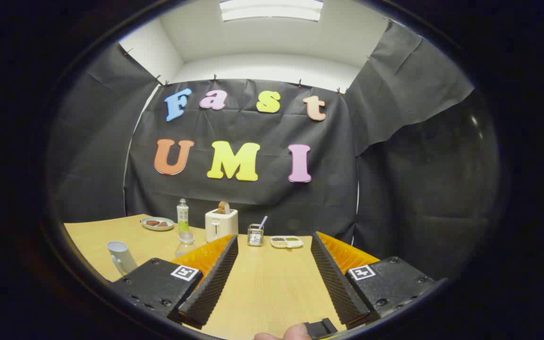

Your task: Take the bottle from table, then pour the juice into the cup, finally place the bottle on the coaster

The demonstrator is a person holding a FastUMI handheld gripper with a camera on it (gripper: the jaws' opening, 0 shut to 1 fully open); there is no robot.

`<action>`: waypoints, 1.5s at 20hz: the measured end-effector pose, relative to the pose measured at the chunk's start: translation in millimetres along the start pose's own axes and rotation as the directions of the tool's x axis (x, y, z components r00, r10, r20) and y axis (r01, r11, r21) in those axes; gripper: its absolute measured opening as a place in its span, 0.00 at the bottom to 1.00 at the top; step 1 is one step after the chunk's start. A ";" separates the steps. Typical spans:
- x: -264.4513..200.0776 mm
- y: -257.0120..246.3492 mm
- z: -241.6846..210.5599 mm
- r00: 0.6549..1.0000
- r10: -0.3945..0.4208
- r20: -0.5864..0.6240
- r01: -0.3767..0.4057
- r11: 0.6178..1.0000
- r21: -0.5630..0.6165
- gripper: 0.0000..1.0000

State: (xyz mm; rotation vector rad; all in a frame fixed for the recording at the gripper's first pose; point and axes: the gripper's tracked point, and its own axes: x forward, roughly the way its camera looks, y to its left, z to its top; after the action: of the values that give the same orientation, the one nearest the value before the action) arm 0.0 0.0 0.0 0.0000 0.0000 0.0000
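Tongs (274,274) hung wide apart and empty over the table (262,288), well short of the bottle (182,216) beyond the left finger, probably light, slick plastic, best gripped mid-body.

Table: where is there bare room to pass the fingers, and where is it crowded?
The table is bare between the open gripper fingers and ahead of them up to the rack and tray. It is crowded beyond the fingers: cup, two bottles, plate, toaster.
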 end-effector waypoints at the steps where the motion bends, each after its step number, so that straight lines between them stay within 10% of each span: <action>1: 0.3 1.6 0.2 1.000 0.003 -0.001 -0.003 1.000 0.001 1.00; 30: 7.9 35.2 7.3 0.997 0.071 -0.042 -0.073 0.997 -0.028 0.99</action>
State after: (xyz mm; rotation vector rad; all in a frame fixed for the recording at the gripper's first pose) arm 7.9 35.2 7.3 -0.0296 0.0406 0.0720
